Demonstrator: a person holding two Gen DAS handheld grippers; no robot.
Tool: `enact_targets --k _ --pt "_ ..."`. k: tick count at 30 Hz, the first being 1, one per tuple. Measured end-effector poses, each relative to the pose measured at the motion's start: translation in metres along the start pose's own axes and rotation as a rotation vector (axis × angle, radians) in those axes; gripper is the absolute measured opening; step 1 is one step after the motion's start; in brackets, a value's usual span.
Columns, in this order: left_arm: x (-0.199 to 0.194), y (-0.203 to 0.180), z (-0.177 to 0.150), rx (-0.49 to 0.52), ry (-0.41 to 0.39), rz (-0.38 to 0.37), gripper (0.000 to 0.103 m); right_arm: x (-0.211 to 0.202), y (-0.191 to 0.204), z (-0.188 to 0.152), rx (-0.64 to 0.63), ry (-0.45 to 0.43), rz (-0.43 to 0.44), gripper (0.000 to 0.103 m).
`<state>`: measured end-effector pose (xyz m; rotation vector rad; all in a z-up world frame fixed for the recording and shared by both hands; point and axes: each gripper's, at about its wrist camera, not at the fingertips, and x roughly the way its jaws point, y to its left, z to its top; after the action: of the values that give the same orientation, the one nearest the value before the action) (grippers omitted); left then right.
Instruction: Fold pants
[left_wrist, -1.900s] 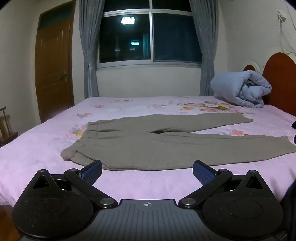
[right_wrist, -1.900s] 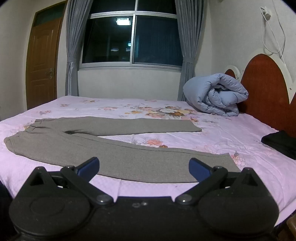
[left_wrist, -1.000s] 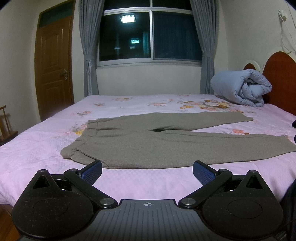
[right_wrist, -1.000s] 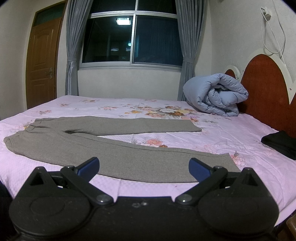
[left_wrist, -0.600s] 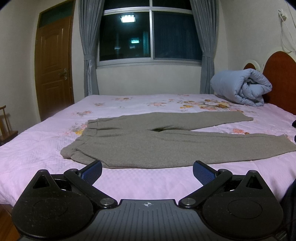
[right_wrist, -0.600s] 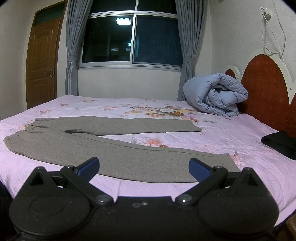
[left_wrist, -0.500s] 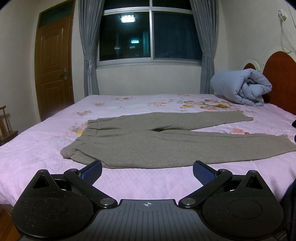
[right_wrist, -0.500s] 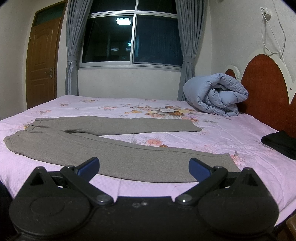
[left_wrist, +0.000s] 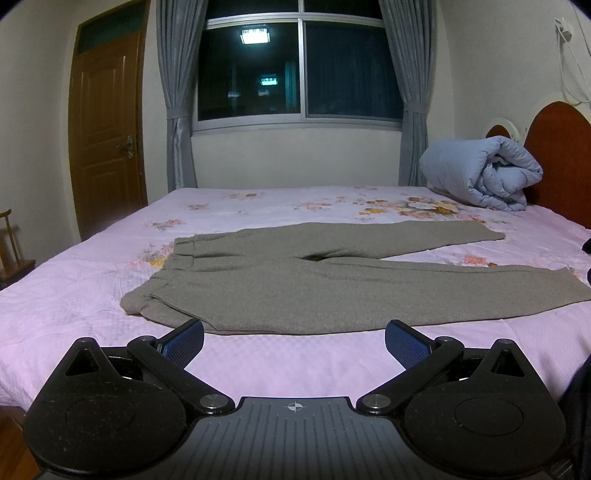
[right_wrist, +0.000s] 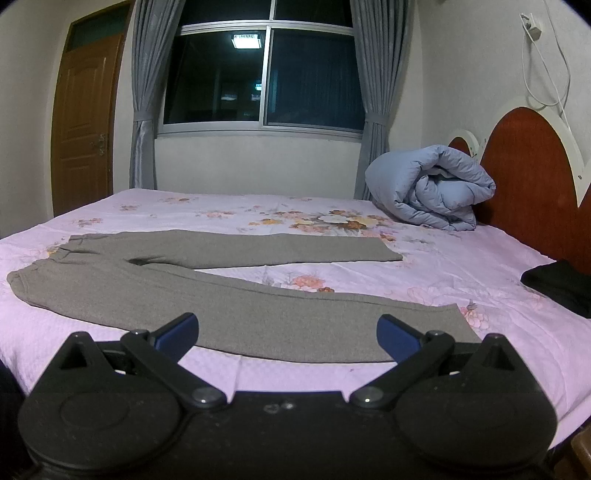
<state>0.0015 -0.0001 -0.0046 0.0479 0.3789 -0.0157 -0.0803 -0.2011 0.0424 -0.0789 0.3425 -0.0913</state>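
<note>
Left gripper (left_wrist: 294, 341) spread wide, blue pads (left_wrist: 183, 340) far apart, nothing between them. It hangs over the near edge of the bed (left_wrist: 74, 295), not touching cloth. Just ahead of its fingers: grey pants (left_wrist: 280, 284) lying flat on the pink floral sheet, waistband ahead-left of the tool, both legs running off to the right, split in a narrow V. Near hem of the front leg reaches the far right edge of this view.

Right gripper (right_wrist: 287, 330) also wide open, empty, blue pads (right_wrist: 397, 334) apart. Directly ahead of it is the near leg of the pants (right_wrist: 258, 306); its cuff lies just beyond the right finger, waistband far off to the left. Far leg lies further ahead, cuff right of centre.

Beyond the pants, ahead-right: rolled blue duvet (right_wrist: 430, 188) against the red headboard (right_wrist: 532, 173). Dark garment (right_wrist: 561, 284) on the bed at far right. Straight ahead, window (right_wrist: 264, 77) with grey curtains; wooden door (right_wrist: 83, 125) ahead-left.
</note>
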Motion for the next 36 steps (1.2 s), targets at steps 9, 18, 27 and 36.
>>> enact_targets --k 9,18,27,36 --pt "0.0002 0.0004 0.0001 -0.001 0.000 0.000 0.103 0.0002 -0.0001 0.0002 0.000 0.001 0.000 0.097" --pt "0.0004 0.0006 -0.0010 0.000 0.001 0.001 0.103 0.0008 -0.0007 -0.0008 0.003 0.003 0.000 0.097" --pt "-0.0006 0.0002 -0.0017 -0.001 0.000 0.003 0.103 0.0034 -0.0022 -0.0034 0.006 0.004 0.001 0.097" --pt "-0.0011 0.0000 -0.0016 -0.003 0.002 0.020 0.103 0.0019 -0.0024 -0.0026 0.007 0.005 0.002 0.097"
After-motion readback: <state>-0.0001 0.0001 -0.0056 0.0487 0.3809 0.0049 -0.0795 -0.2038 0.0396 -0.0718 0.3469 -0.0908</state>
